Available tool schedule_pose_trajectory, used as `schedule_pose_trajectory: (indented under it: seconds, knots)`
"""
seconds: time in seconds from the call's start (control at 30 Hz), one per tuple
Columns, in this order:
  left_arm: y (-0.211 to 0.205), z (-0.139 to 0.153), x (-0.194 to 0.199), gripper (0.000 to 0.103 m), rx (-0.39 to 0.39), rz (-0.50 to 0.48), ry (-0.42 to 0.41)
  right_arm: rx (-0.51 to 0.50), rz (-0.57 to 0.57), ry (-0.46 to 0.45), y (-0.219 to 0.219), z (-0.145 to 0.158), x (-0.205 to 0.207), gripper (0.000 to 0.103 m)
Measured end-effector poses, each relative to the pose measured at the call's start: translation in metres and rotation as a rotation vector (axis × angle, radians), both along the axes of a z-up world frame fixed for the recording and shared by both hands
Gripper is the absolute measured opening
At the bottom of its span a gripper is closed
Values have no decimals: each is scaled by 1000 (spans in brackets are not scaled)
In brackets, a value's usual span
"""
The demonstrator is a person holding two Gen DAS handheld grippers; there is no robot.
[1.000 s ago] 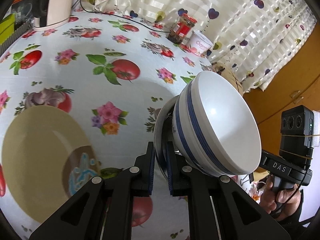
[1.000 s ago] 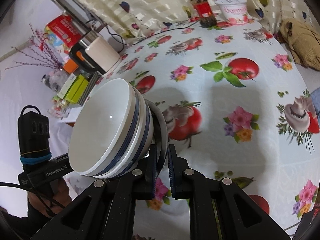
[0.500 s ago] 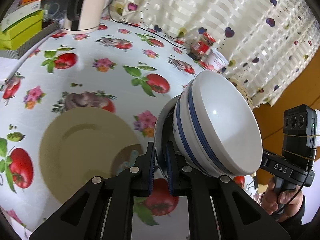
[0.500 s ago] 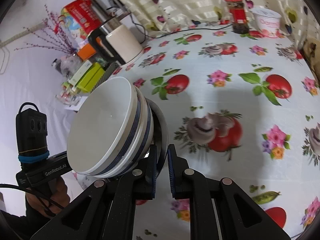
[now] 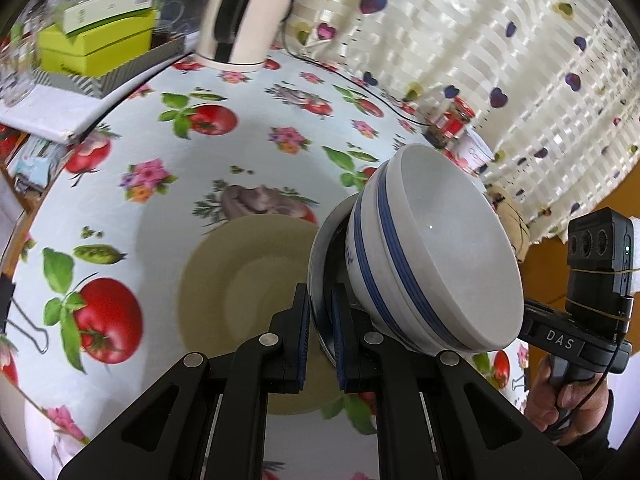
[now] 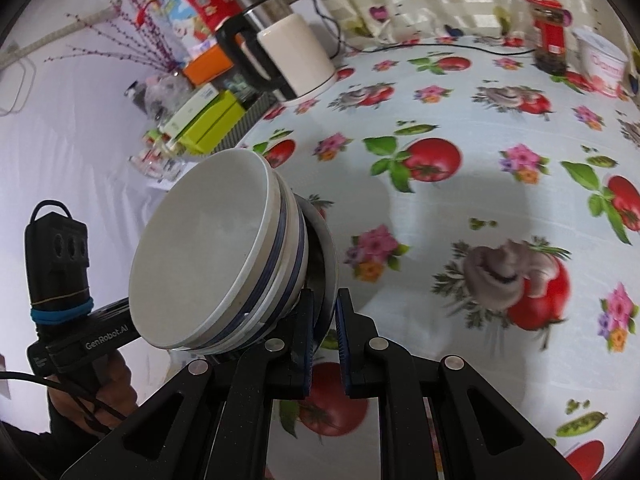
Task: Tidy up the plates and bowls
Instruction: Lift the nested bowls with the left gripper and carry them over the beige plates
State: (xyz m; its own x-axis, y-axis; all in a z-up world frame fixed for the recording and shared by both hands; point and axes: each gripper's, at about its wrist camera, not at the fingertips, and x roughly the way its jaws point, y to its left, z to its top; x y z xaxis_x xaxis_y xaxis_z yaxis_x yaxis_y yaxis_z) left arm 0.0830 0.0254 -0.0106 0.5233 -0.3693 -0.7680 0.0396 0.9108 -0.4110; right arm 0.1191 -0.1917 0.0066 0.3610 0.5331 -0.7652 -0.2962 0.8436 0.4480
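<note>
Both grippers are clamped on opposite rim edges of a metal plate [image 5: 320,248] carrying nested blue-striped bowls [image 5: 432,256]: left gripper [image 5: 320,344], right gripper [image 6: 324,344], the stack airborne above the tabletop [image 5: 256,120] with a tan plate [image 5: 240,280] below at 9 o'clock. Ceramic on thin metal: heavy, rigid, slick, fragile (bowls sit unclamped, tilt may slide them). Keep rim pinches level.

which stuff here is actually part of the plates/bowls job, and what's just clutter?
Job items:
- blue-striped bowls, nested
- metal plate under them, both jaws shut on its rim
- tan plate on the table

Clutter:
- kettle
- red-lidded jar
- yogurt tub
- green boxes
- binder clip
</note>
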Motion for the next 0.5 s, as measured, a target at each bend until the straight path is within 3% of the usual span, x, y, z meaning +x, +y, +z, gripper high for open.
schedule_pose_trajectory:
  seconds: [0.5]
  knots:
    - [36,-17,-4,10,0,77,39,-31,91,37,47,-13,14,11]
